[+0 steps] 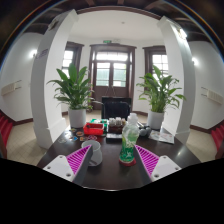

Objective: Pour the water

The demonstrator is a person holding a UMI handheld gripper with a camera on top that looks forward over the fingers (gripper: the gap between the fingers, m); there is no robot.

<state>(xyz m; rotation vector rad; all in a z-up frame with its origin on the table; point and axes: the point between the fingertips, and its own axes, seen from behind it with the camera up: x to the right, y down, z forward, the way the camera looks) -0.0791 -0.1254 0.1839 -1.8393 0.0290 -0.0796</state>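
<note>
- Gripper view looks along the two fingers across a dark, smooth round table (112, 172) in a bright hall with pale walls.
- The gripper (112, 161) is spread wide and holds nothing; its purple ridged pads (80, 159) face inward, one at each side.
- A clear plastic bottle (129, 139) stands upright on the table, slim and round, with a white cap and a green label low on its body.
- The bottle sits just ahead of the fingers, in the gap between them but nearer the right finger, with open space at either side.
- A small pale cup-like vessel (96, 153) stands on the table just beside the left pad; its exact shape is hard to tell.
- A red boxy object (95, 128) with something green on it rests farther back, left of the bottle.
- The table's curved far edge runs behind these things, and bare dark tabletop lies between the fingers and the bottle.
- Two leafy potted plants, a left plant (72, 92) and a right plant (158, 95), stand in light pots beyond the table.
- A dark wooden door (111, 72) with glass panes closes the far wall, and a white square column (47, 75) rises at the left.
</note>
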